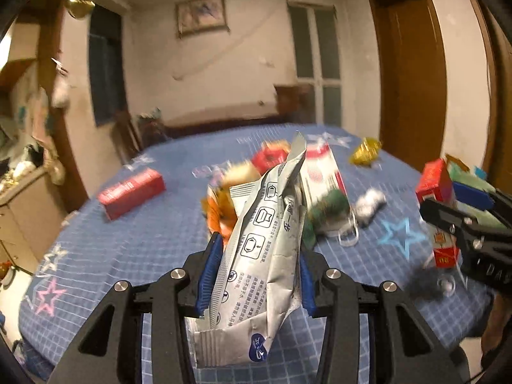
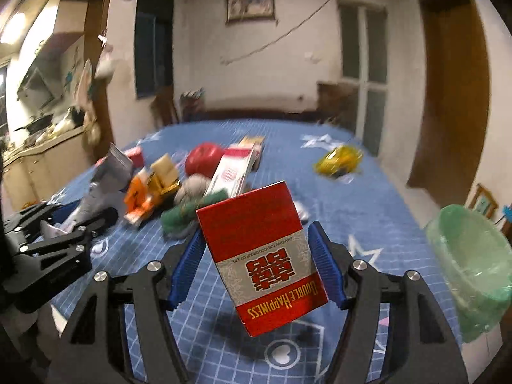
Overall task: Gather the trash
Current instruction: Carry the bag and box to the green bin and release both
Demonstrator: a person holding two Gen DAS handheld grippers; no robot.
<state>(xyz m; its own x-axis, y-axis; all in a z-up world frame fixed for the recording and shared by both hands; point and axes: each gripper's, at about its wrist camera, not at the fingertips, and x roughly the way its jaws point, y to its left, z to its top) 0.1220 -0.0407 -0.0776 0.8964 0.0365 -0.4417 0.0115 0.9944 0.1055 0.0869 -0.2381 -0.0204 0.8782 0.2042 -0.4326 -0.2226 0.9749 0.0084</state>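
Observation:
My left gripper [image 1: 259, 252] is shut on a silver foil wrapper [image 1: 256, 256] and holds it above the blue table [image 1: 128, 243]. My right gripper [image 2: 256, 249] is shut on a red Double Happiness cigarette box [image 2: 265, 262], held upside down above the table [image 2: 368, 211]. The right gripper also shows in the left wrist view [image 1: 448, 211] at the far right with the red box [image 1: 436, 185]. The left gripper with the wrapper [image 2: 105, 172] shows at the left of the right wrist view. A bin lined with a green bag [image 2: 470, 265] stands at the table's right edge.
Mid-table lie a long red-and-white carton [image 2: 232, 169], a red apple [image 2: 203, 156], an orange and yellow packet [image 2: 150, 192], green and grey yarn balls [image 2: 188, 211], a yellow wrapper [image 2: 339, 160] and a red box [image 1: 131, 192]. A counter stands left, a brown door right.

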